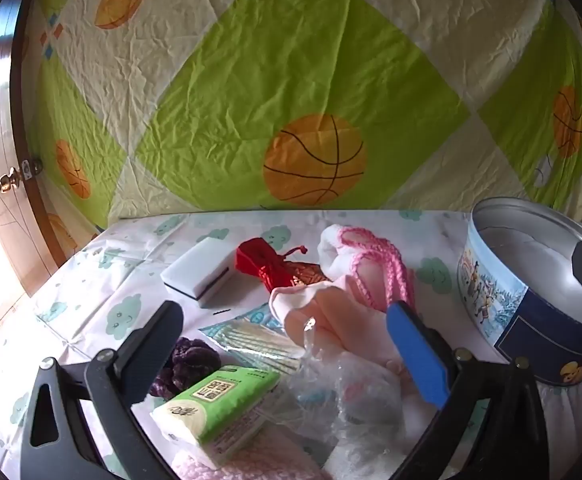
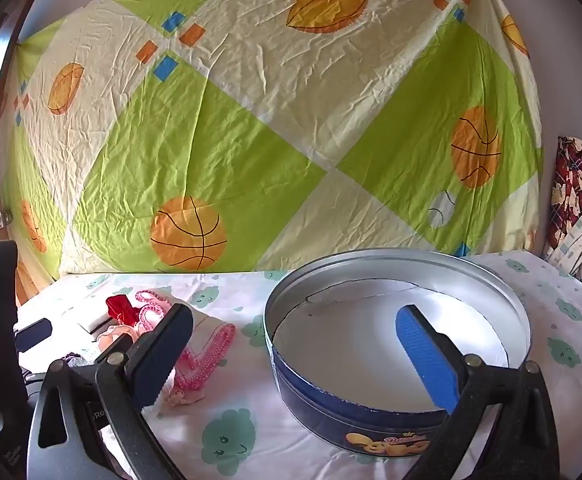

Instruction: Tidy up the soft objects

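A heap of soft things lies on the cloud-print tablecloth [image 1: 91, 280]: a white sponge block [image 1: 199, 276], a red drawstring pouch [image 1: 271, 264], a white knit piece with pink trim [image 1: 355, 272], a peach cloth [image 1: 331, 320], a purple fuzzy item [image 1: 187, 364], a green tissue pack [image 1: 219, 408] and clear bubble wrap [image 1: 331, 396]. My left gripper [image 1: 287, 340] hovers open over this heap, touching nothing. To the right stands a round blue tin [image 2: 331, 404], empty inside. My right gripper [image 2: 295, 356] is open above the tin's near wall, holding nothing.
A wrinkled green-and-cream sheet with basketball prints [image 2: 251, 140] hangs behind the table. A wooden door with a brass knob [image 1: 7, 180] is at far left. Patterned bedding [image 2: 579, 208] is piled at far right. A striped flat packet [image 1: 247, 340] lies in the heap.
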Demonstrator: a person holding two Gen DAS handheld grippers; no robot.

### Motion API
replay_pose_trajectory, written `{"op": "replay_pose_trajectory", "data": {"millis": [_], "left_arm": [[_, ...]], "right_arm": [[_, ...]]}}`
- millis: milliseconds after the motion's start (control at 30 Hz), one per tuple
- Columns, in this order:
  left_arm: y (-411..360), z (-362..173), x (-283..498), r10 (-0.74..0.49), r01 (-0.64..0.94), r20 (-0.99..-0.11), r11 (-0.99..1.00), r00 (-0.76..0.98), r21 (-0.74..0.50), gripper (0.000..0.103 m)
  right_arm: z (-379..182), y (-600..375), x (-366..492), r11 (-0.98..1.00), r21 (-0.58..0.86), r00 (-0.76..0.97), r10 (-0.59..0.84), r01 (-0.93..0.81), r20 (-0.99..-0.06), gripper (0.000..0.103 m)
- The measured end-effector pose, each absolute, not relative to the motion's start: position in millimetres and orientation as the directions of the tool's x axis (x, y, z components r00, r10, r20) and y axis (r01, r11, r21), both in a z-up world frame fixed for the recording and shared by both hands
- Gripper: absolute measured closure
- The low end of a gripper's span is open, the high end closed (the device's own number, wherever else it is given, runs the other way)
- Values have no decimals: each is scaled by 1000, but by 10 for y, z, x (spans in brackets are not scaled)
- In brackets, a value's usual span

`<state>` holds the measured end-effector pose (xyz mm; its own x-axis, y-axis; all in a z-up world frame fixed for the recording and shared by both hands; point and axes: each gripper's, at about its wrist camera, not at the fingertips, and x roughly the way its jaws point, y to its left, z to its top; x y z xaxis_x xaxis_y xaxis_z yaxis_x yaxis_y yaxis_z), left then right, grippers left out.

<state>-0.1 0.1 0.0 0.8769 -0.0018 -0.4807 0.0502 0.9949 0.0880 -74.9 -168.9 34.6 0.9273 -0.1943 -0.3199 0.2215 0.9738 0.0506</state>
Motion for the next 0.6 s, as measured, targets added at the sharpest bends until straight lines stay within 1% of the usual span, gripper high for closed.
{"op": "replay_pose_trajectory", "data": {"millis": [67,600], "left_arm": [[-1,-1,3,-8,55,-486,995,874,82,0],[27,-35,24,-26,62,-497,996,867,57,0]], "right_arm": [[344,-1686,-743,974,47,923,-194,221,-332,0],[335,-1662,-759,975,45,926,-193,219,-325,1]]}}
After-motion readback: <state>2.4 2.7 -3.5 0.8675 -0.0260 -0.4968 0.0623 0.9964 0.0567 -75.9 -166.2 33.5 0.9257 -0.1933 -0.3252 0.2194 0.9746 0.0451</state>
